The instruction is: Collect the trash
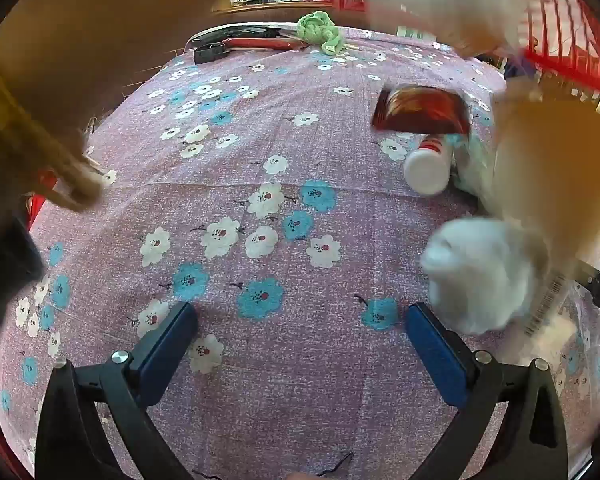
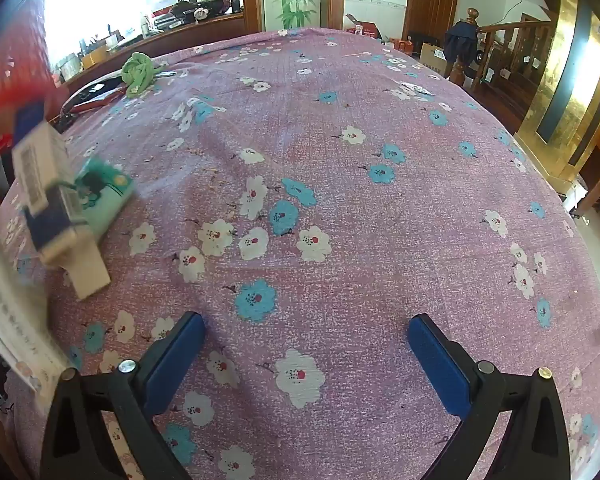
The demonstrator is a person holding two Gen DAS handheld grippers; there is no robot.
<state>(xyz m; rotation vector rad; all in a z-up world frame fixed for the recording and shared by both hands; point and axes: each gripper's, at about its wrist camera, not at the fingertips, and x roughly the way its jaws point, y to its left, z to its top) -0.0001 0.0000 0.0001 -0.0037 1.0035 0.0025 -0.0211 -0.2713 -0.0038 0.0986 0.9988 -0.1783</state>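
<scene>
Purple floral tablecloth (image 1: pixel 300 152) covers the desk; left gripper (image 1: pixel 300 320) and right gripper (image 2: pixel 306 330) hover above the tablecloth, jaws wide, empty.

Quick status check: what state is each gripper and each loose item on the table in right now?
left gripper: open, empty
right gripper: open, empty
white bottle: lying on its side
red wrapper: lying beside the bottle
white crumpled wad: blurred
green cloth: bunched up
green-white packet: lying flat
</scene>
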